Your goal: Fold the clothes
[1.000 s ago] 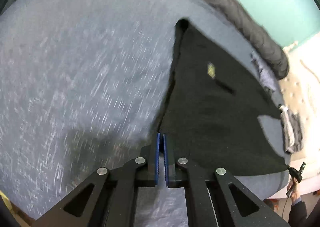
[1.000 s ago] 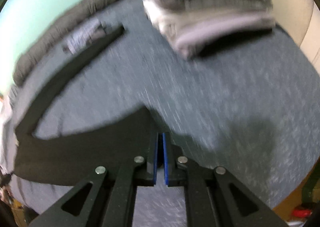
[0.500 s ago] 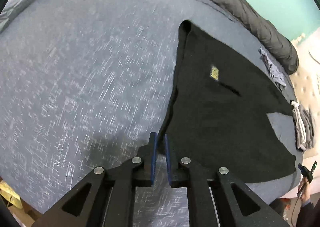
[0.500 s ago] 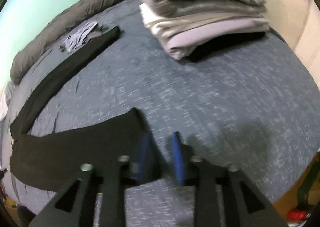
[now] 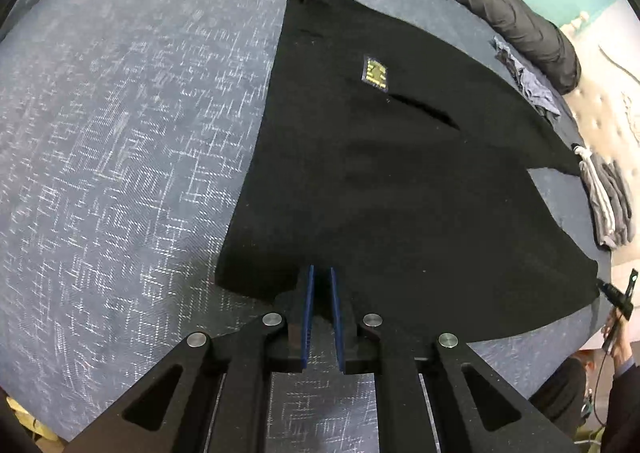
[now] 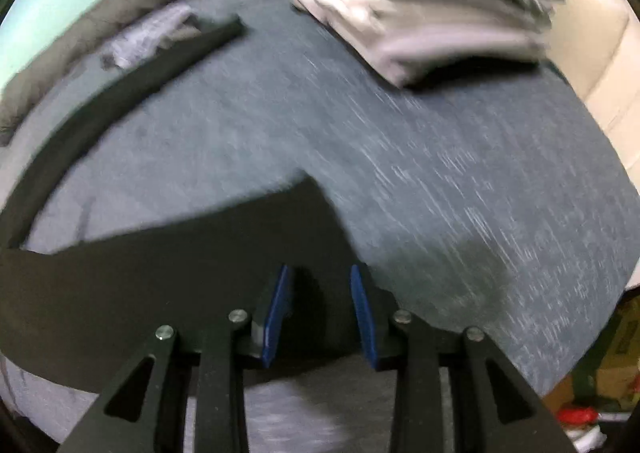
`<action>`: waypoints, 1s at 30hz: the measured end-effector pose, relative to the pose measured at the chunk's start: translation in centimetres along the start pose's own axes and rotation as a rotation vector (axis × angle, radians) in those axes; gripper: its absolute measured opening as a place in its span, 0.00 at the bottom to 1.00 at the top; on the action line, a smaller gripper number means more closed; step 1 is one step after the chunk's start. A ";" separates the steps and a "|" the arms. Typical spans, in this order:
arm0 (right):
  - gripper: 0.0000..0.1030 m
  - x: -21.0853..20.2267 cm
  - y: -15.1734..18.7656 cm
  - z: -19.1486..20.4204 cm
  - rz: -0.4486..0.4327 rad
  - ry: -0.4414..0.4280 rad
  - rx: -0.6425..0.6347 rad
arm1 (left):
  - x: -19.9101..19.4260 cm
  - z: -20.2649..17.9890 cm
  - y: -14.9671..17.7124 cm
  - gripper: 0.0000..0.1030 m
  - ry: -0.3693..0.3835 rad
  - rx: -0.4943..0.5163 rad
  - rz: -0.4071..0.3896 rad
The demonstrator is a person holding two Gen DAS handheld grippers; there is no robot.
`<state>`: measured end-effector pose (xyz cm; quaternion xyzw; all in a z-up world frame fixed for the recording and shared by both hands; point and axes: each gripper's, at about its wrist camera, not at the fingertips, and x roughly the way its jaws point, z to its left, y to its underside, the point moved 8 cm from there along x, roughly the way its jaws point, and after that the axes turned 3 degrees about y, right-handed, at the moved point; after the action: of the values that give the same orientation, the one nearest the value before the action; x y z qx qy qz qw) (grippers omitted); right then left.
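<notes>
From your left wrist camera, the black knit garment (image 5: 392,173) lies spread flat on the blue-grey woven bedcover (image 5: 132,141), filling the centre and the 3 o'clock side of the view. A small yellow-and-dark sewn label (image 5: 376,71) sits toward 12 o'clock, just above a dark slit in the cloth. Your left gripper (image 5: 322,273) hangs over the garment's near hem at 6 o'clock, its blue-padded fingers (image 5: 308,305) set a narrow gap apart with bare bedcover showing between them lower down; the pads press on nothing. A rolled dark grey quilted duvet (image 5: 500,1) runs along the far edge from 12 to 2 o'clock. Beside it lies a crumpled pale blue cloth (image 5: 532,85), and at 3 o'clock a folded grey garment with a white drawstring (image 5: 608,197). At 4 o'clock a person's hand (image 5: 618,337) at the bed's edge holds a small black device.

From your right wrist camera, blurred by motion, the same black garment (image 6: 140,281) covers the 7 to 9 o'clock area, one long sleeve (image 6: 132,81) arching up to 11 o'clock. Your right gripper (image 6: 318,277) stands at 6 o'clock with its jaws apart over the garment's corner, black cloth between the fingers, not pinched. A stack of folded grey and white clothes (image 6: 432,9) rests on the bedcover (image 6: 480,173) at 1 o'clock.
</notes>
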<state>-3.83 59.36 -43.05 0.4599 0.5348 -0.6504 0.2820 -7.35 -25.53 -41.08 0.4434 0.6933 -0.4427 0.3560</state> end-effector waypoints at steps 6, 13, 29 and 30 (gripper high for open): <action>0.32 -2.0 -0.2 11.5 0.043 -0.209 -0.154 | -2.2 -1.5 -1.7 0.10 0.009 -0.007 -0.058; 0.32 -3.1 2.4 23.8 0.125 -0.331 -0.287 | -5.6 -8.7 -4.6 0.39 0.077 0.044 -0.144; 0.32 -1.0 6.9 29.0 0.205 -0.318 -0.349 | 1.0 -17.4 -1.0 0.42 0.180 0.107 -0.102; 0.32 -1.1 5.7 28.2 0.183 -0.304 -0.338 | 1.5 -17.7 -1.1 0.42 0.184 0.103 -0.113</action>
<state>-6.86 30.74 -44.45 0.3494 0.5435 -0.5851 0.4900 -10.70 -8.87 -35.80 0.4601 0.7232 -0.4546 0.2421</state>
